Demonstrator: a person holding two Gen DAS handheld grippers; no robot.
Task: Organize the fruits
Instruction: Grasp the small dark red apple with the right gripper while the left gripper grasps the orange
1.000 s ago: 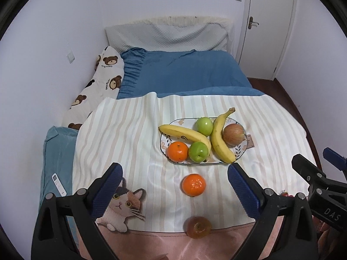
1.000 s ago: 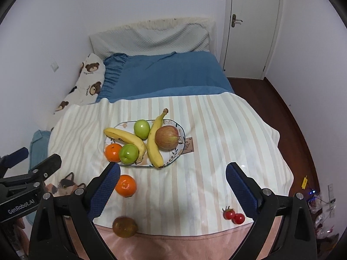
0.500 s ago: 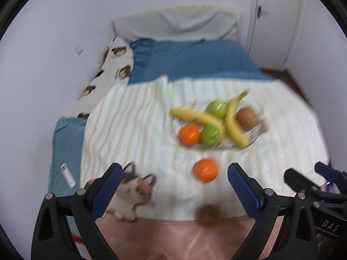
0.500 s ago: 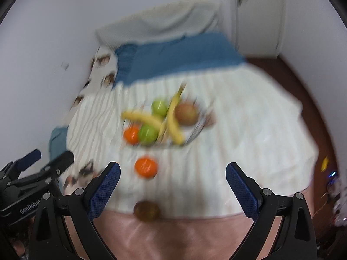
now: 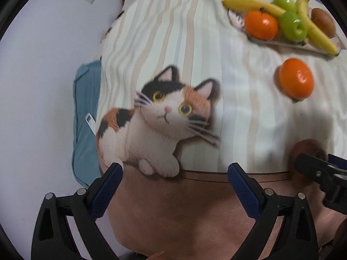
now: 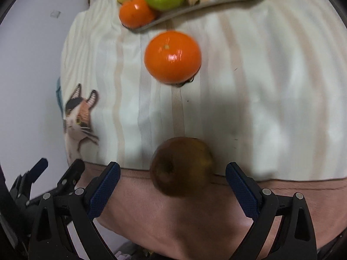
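Note:
A brownish-red apple (image 6: 181, 166) lies at the near edge of the striped blanket, between the wide-open jaws of my right gripper (image 6: 172, 173), untouched. It shows partly in the left wrist view (image 5: 308, 149), behind the right gripper's tips. A loose orange (image 6: 172, 56) lies beyond it, also in the left wrist view (image 5: 296, 81). The fruit plate (image 6: 195, 7) holds an orange, green apples and bananas; it shows in the left wrist view (image 5: 282, 41) too. My left gripper (image 5: 174, 175) is open and empty over the cat picture (image 5: 160, 117).
The blanket's pink border (image 6: 195, 212) runs under both grippers. A white wall (image 5: 43, 65) and a blue bed edge (image 5: 83, 119) lie to the left. My left gripper's body shows at the lower left of the right wrist view (image 6: 43, 184).
Both grippers have dropped low and forward toward the blanket's near edge. The right one now straddles the brownish apple; the left one has come down over the cat picture. Both stay open.

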